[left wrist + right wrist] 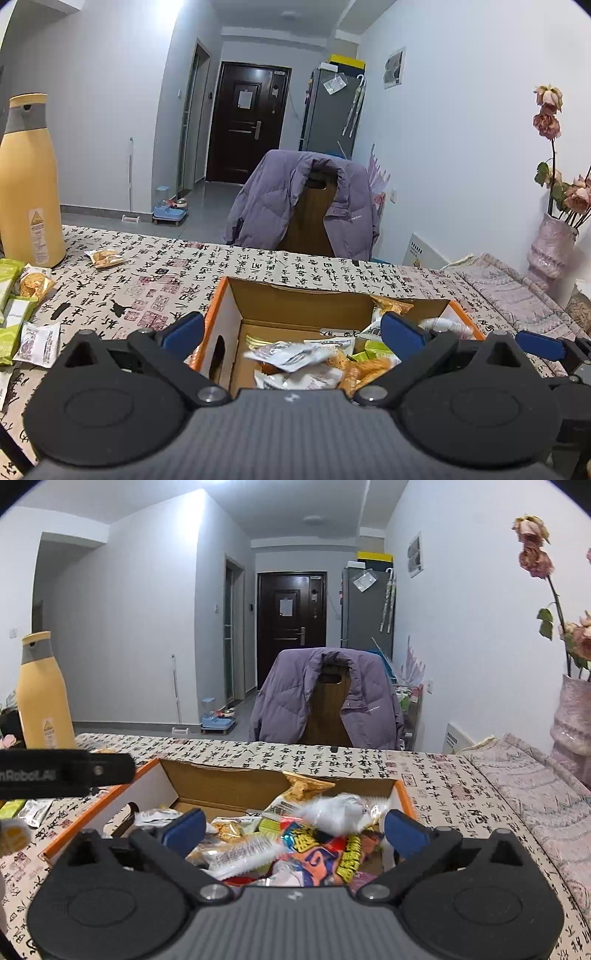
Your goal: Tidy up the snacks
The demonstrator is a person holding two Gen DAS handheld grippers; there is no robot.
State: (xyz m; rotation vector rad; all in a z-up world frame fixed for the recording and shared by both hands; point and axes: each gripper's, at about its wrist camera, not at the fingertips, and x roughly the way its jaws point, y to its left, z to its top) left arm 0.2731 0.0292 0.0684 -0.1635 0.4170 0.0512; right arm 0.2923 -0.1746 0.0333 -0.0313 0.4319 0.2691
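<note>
Both released, nothing between pads: left gripper (291, 332) and right gripper (295, 829) over the orange-edged cardboard box (236, 786) of heaped snack packets (317, 842). Better to fetch loose green wrappers (11, 325) leftward.

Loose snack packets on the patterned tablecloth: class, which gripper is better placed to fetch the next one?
Left. The left gripper, open and empty, has loose snack packets beside it on that side of the orange-edged cardboard box; the right gripper faces only the box's contents.

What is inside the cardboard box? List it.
Inside the cardboard box: a loose heap of snack packets, including an orange and yellow printed bag, a clear-wrapped biscuit pack and green packets. The heap hides whatever lies underneath and most of the box floor.
</note>
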